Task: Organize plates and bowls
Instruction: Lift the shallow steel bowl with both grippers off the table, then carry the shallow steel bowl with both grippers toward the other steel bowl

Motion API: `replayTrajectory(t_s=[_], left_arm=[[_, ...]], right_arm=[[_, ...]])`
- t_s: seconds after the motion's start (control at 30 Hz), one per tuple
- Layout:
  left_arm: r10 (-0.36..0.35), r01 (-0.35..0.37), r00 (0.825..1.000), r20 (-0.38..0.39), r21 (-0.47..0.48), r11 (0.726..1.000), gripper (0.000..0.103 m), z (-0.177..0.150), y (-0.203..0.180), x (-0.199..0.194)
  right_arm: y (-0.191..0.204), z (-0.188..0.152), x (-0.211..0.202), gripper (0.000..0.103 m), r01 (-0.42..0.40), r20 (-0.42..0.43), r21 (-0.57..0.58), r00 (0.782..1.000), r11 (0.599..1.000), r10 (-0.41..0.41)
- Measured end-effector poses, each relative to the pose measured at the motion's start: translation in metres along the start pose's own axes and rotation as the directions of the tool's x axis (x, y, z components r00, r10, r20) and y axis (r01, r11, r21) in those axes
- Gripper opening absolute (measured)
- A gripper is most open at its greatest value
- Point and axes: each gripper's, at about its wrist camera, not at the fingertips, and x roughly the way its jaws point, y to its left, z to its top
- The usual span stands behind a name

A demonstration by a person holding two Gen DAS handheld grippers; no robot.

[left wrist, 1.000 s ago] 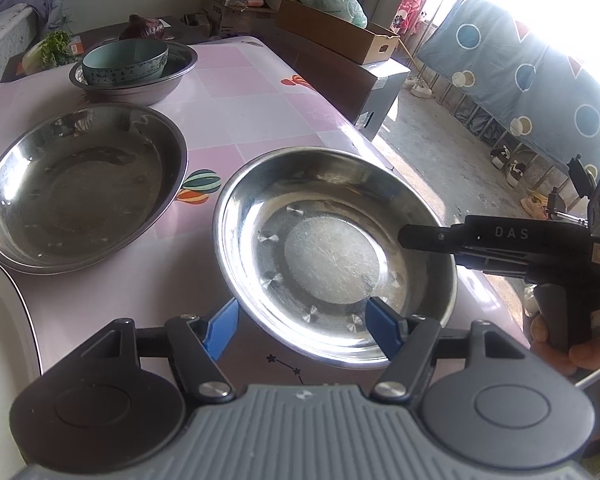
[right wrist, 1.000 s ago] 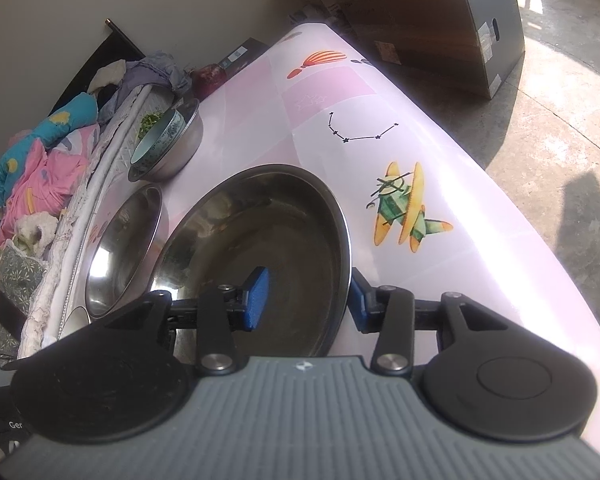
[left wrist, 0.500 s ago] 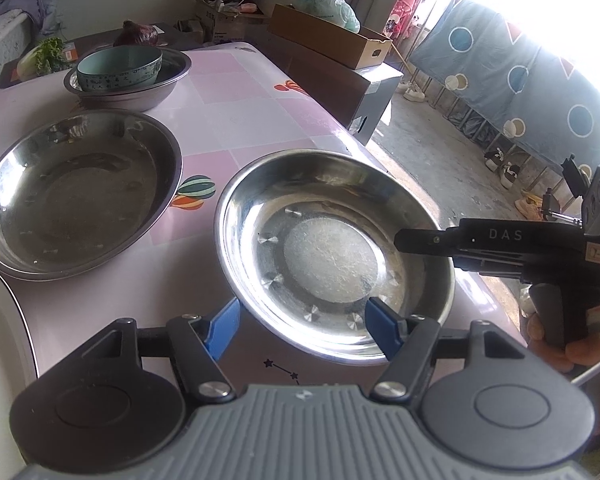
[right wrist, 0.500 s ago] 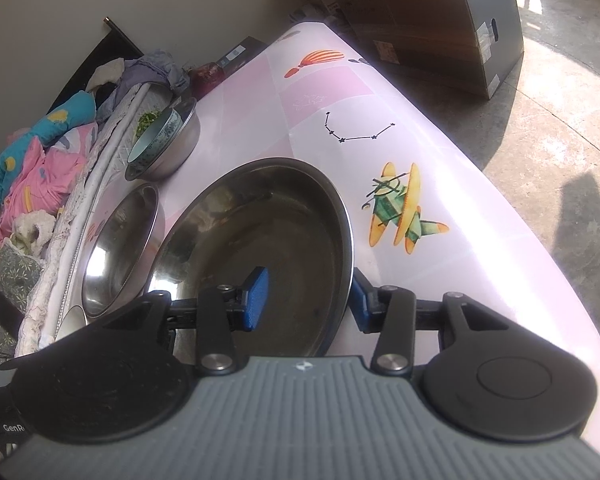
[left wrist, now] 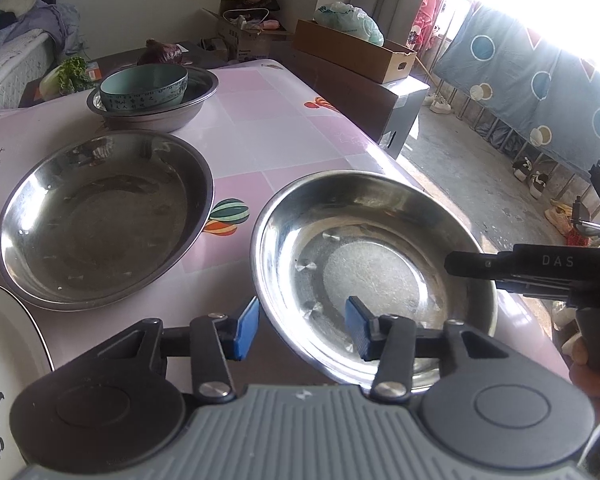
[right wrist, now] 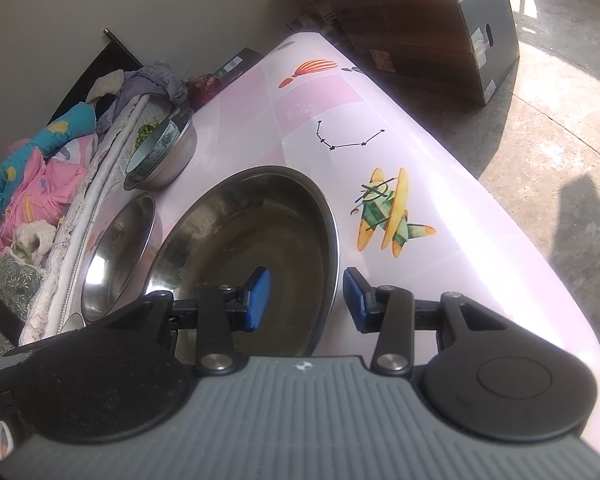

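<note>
A shallow steel plate lies at the near right of the pink table. My left gripper straddles its near left rim. Its jaws are closing, with a gap still showing between the blue pads and the rim. My right gripper straddles the opposite rim of the same plate, one pad inside and one outside. It is closing too, and its pads stand apart from the metal. In the left wrist view its black finger reaches over the plate's right rim. A second steel plate lies to the left.
At the back stands a steel basin with a teal bowl in it. A white patterned plate shows at the near left edge. The table's right edge drops to a concrete floor. A cardboard box sits on a cabinet beyond.
The left gripper's jaws have narrowed markedly around the plate's rim and the view has drawn closer. The right jaws have narrowed slightly. The right hand has stayed put.
</note>
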Motion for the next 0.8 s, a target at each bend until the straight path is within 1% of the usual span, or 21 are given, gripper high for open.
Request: replayTrajectory(t_s=[0.07,0.1,0.17,0.2,0.27,0.3,0.37,0.5,0.57,0.6,0.67,0.8], left_arm=[[0.025,-0.025,1.000,0.001,0.000,1.000,0.037,0.000,0.000,0.002],[0.033,-0.033,0.999,0.002,-0.003,0.999,0.035,0.001,0.000,0.003],[0.037,-0.037,0.999,-0.002,-0.016,0.999,0.021,0.002,0.001,0.004],[0.041,-0.041,0.999,-0.005,-0.022,0.999,0.016,0.002,0.002,0.005],[0.044,-0.044,0.999,-0.007,-0.024,0.999,0.016,0.001,0.002,0.003],[0.045,-0.045,0.999,-0.007,-0.024,0.999,0.016,0.000,0.001,0.001],[0.045,-0.045,0.999,-0.008,-0.019,0.999,0.016,-0.002,0.000,-0.004],[0.024,-0.024,1.000,-0.015,-0.016,1.000,0.016,-0.006,0.000,-0.009],[0.024,-0.025,0.999,-0.024,-0.006,1.000,0.021,-0.004,-0.002,-0.005],[0.032,-0.032,0.999,-0.030,-0.004,0.999,0.025,-0.003,-0.003,-0.003],[0.043,-0.043,0.998,-0.039,0.003,0.999,0.030,-0.002,-0.004,0.003],[0.056,-0.056,0.997,-0.049,0.006,0.998,0.030,0.000,-0.005,0.012]], right_arm=[[-0.001,-0.001,-0.001,0.035,0.009,0.011,-0.003,1.000,1.000,-0.009],[-0.003,-0.001,-0.001,0.029,0.013,0.014,-0.003,1.000,1.000,-0.013],[-0.003,-0.002,-0.001,0.023,0.019,0.021,-0.006,1.000,1.000,-0.019],[-0.003,-0.003,-0.001,0.022,0.033,0.029,-0.015,0.999,0.999,-0.033],[-0.002,-0.005,-0.001,0.018,0.050,0.034,-0.030,0.998,0.998,-0.049],[-0.002,-0.005,-0.002,0.017,0.044,0.034,-0.030,0.999,0.999,-0.043],[-0.001,-0.007,-0.004,0.017,0.037,0.032,-0.038,0.999,0.999,-0.036],[-0.001,-0.012,-0.006,0.016,0.053,0.028,-0.067,0.998,0.996,-0.051],[-0.002,-0.014,-0.006,0.016,0.051,0.025,-0.066,0.998,0.996,-0.050],[-0.003,-0.014,-0.007,0.017,0.049,0.026,-0.063,0.999,0.997,-0.047],[-0.004,-0.014,-0.008,0.018,0.046,0.033,-0.054,0.998,0.998,-0.044],[-0.007,-0.014,-0.008,0.018,0.047,0.041,-0.047,0.998,0.998,-0.045]])
